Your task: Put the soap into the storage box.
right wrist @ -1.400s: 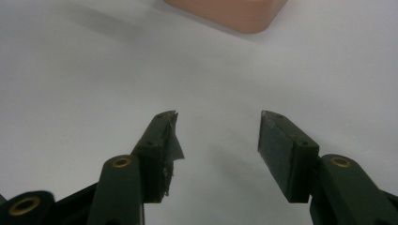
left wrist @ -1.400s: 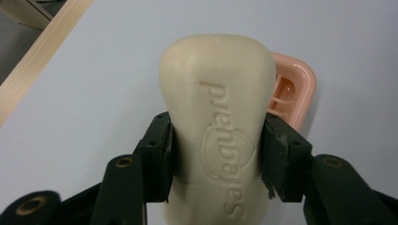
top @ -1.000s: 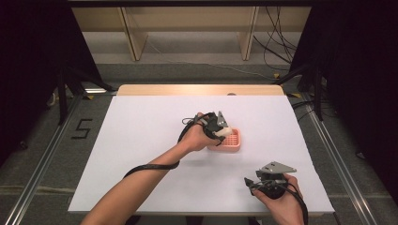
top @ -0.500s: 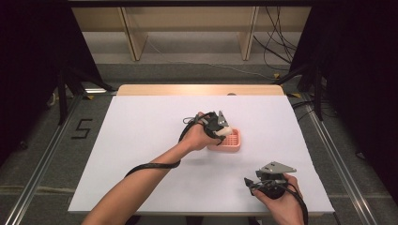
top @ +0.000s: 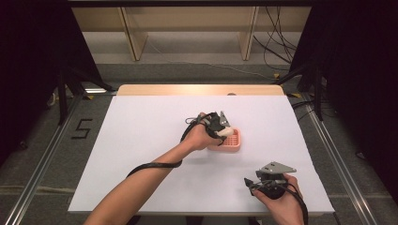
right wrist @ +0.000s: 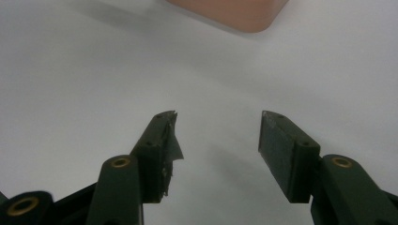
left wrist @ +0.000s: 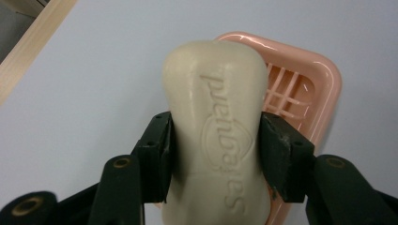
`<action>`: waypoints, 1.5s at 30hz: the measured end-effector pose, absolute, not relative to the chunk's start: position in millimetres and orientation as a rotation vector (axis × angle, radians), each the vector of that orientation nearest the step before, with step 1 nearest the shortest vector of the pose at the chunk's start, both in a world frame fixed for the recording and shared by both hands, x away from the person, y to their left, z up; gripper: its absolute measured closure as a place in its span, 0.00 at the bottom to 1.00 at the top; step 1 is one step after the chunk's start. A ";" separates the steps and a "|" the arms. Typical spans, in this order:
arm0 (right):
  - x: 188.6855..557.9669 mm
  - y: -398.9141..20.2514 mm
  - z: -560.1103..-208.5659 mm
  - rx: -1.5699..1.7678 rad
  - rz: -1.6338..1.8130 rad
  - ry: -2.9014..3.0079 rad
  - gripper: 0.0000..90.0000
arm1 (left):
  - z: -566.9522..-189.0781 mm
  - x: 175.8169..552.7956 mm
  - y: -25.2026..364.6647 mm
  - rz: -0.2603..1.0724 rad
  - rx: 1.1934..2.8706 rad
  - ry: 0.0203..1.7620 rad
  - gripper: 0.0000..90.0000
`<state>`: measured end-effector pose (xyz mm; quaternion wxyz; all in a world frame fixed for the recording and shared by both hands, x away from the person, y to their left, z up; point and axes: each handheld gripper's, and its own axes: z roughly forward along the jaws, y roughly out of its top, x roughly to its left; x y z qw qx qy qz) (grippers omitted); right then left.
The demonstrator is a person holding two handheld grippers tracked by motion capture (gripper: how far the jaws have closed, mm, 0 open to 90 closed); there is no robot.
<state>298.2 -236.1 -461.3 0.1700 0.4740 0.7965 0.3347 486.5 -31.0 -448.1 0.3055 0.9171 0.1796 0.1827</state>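
A cream soap bar point(left wrist: 211, 70) with embossed lettering sits between the jaws of my left gripper point(left wrist: 216, 119), and both pads still touch its sides. These jaws have just been opening slightly. The bar hangs over the left part of a pink slotted soap dish point(left wrist: 319, 79). In the high view, the left gripper point(top: 224, 129) and soap point(top: 227, 132) are over the dish point(top: 234, 144) at the table's middle. My right gripper point(top: 248, 183) rests near the front right edge. Its jaws point(right wrist: 217, 115) stand open with nothing between them, pointing towards the dish point(right wrist: 234, 14).
The white table top point(top: 141, 140) ends in a wooden strip point(top: 197, 90) at the far side. Beyond it stand shelf legs and loose cables on the floor. A cable trails from the left forearm across the table.
None of the hands has shifted. The soap stays over the dish in the left gripper.
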 end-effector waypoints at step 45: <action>310.1 -225.5 -462.6 1.315 0.949 2.301 0.53 | -420.7 377.7 173.8 0.480 2.206 0.801 0.51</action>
